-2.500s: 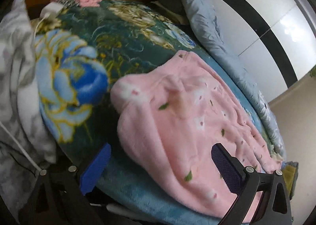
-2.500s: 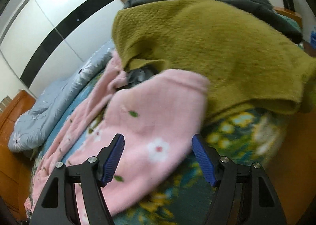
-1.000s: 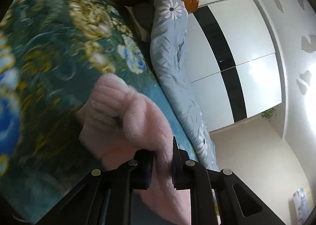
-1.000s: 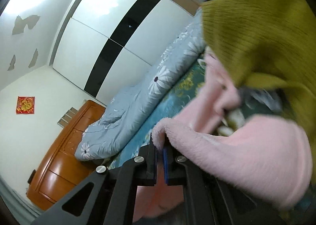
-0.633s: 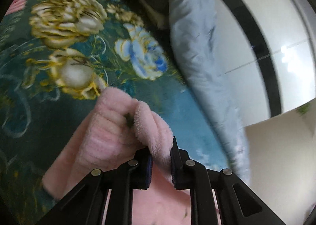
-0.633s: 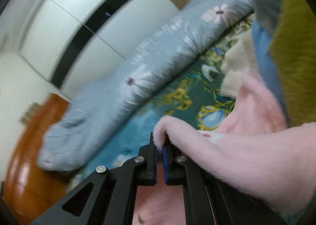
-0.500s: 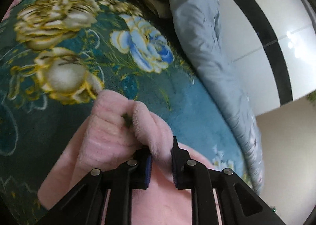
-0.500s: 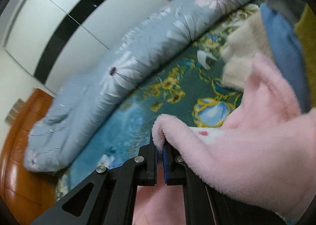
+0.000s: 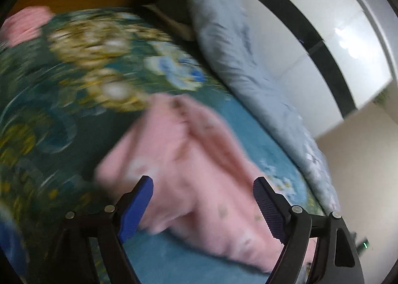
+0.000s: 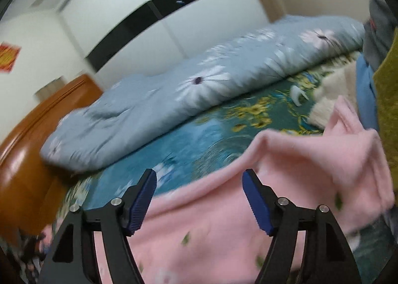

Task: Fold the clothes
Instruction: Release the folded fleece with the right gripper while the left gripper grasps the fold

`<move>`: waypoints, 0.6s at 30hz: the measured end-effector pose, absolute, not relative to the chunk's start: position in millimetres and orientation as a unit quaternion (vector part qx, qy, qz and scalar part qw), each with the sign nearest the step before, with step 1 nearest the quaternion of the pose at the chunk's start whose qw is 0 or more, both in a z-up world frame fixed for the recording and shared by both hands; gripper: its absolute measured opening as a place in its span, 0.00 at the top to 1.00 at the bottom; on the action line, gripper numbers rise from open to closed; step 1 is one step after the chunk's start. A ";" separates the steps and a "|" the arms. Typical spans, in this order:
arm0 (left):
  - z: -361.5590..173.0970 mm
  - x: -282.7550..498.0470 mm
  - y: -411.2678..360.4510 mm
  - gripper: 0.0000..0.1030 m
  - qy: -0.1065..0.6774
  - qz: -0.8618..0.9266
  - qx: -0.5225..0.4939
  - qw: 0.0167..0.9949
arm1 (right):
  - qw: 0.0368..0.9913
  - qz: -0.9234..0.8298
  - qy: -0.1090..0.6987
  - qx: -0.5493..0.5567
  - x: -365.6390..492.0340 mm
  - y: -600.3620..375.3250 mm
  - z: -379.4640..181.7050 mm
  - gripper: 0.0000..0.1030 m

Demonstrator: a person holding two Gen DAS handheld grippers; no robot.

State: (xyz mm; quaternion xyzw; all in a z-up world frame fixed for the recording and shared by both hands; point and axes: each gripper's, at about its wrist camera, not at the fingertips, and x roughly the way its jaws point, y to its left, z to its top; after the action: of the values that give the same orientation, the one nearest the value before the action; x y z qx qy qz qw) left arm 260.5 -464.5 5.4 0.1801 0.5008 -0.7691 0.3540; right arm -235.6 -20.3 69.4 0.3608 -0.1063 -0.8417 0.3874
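Note:
A pink fleece garment (image 9: 199, 159) with small flowers lies folded on the teal floral bedspread (image 9: 62, 89). My left gripper (image 9: 202, 194) is open and empty, just above the garment's near part. In the right wrist view the same pink garment (image 10: 286, 184) lies spread below my right gripper (image 10: 199, 184), which is open and empty. The garment's far edge rises in a fold beyond the right finger (image 10: 256, 204). Both views are motion-blurred.
A rolled light-blue daisy quilt (image 10: 199, 80) lies along the far side of the bed, also in the left wrist view (image 9: 236, 47). An olive knit (image 10: 388, 85), blue and cream clothes (image 10: 333, 89) pile at the right. A wooden headboard (image 10: 29, 139) and white wardrobe (image 10: 161, 10) stand behind.
Both grippers were shut on the pink garment's edges half a second ago; both have opened and let go. The garment now lies on the bed and the grippers have pulled back.

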 end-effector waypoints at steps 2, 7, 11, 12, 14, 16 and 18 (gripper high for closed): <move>-8.3 275.6 -456.4 0.17 0.517 -0.755 0.172 0.365 | 0.408 -0.832 -0.115 0.358 -214.1 -14.0 65.1 0.26; -39.0 294.3 -444.9 0.17 0.551 -0.728 0.163 0.373 | 0.439 -0.802 -0.146 0.377 -174.2 -5.3 39.6 0.26; -51.7 298.2 -444.9 0.17 0.574 -0.723 0.145 0.356 | 0.451 -0.781 -0.158 0.402 -156.7 -8.5 18.7 0.26; -52.0 297.6 -447.0 0.17 0.578 -0.724 0.139 0.350 | 0.454 -0.777 -0.158 0.406 -154.3 -10.2 16.4 0.26; -54.7 295.2 -453.8 0.16 0.594 -0.723 0.122 0.331 | 0.461 -0.771 -0.159 0.410 -151.0 -13.7 14.1 0.26; -58.6 290.6 -460.8 0.16 0.609 -0.718 0.109 0.319 | 0.464 -0.768 -0.161 0.411 -149.5 -15.7 13.9 0.26; -60.3 285.4 -466.5 0.15 0.617 -0.715 0.101 0.312 | 0.465 -0.765 -0.162 0.414 -148.4 -17.4 13.1 0.26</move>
State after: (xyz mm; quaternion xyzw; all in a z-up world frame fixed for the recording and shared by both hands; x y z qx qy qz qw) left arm 285.4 -466.5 -60.3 0.1010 0.6171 -0.7153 0.3121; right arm -148.4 -17.4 13.1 0.4141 -0.1623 -0.7653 0.4654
